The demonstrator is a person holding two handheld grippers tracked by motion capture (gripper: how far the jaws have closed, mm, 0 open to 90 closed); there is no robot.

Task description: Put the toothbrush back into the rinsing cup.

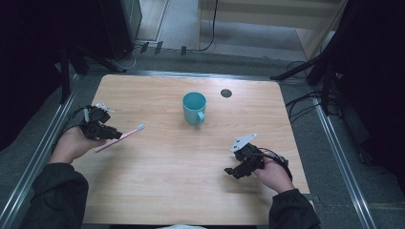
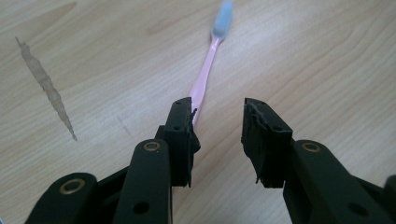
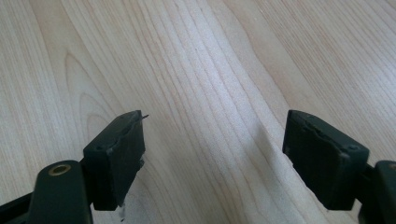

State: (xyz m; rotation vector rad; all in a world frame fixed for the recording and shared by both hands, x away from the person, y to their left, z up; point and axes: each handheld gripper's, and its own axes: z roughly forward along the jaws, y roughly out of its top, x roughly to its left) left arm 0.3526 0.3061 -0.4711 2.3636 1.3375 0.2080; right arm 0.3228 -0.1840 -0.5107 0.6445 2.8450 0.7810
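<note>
A pink toothbrush [image 1: 122,137] with a pale bristle head lies on the wooden table [image 1: 191,191] at the left. Its head points toward a teal mug [image 1: 194,108] standing upright near the table's middle back. My left gripper [image 1: 113,132] hovers over the handle end. In the left gripper view its jaws stand apart, so my left gripper [image 2: 217,109] is open. The toothbrush [image 2: 204,79] runs away from the left jaw, which hides its near end; no pad presses on it. My right gripper [image 1: 230,171] rests low at the right. In its own view my right gripper [image 3: 215,126] is wide open over bare wood.
A small dark round hole [image 1: 226,93] sits in the tabletop behind and right of the mug. A long brownish stain [image 2: 46,86] marks the wood left of the toothbrush. Metal rails [image 1: 339,157] run along both sides of the table, with cables on the floor beyond.
</note>
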